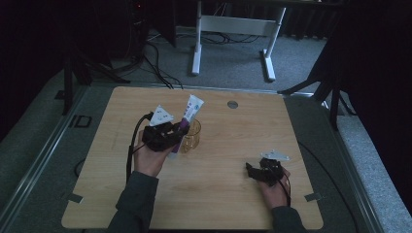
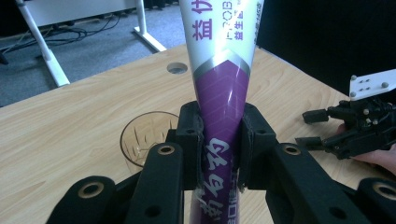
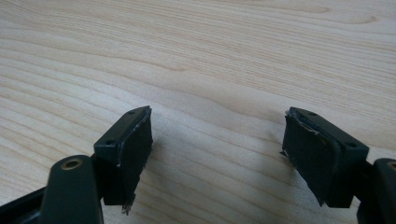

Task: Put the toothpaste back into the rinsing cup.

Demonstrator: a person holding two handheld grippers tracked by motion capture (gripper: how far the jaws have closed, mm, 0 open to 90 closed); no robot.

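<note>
A white and purple toothpaste tube [image 1: 189, 116] [image 2: 223, 88] is clamped between the jaws of my left gripper [image 1: 171, 133] [image 2: 219, 151], standing up with its flat crimped end high. Just beside it on the wooden table stands a clear amber glass cup [image 1: 191, 136] [image 2: 144, 138], upright and with nothing seen inside. My right gripper [image 1: 250, 170] [image 3: 217, 156] rests low over bare wood at the table's right, jaws wide apart with nothing between them. In the left gripper view the right gripper [image 2: 314, 130] appears at the far right.
The wooden table [image 1: 233, 194] has a round metal grommet [image 1: 232, 104] near its far edge. Beyond the table stand the white legs of a desk [image 1: 197, 48] on grey carpet, with cables on the floor. Dark curtains flank both sides.
</note>
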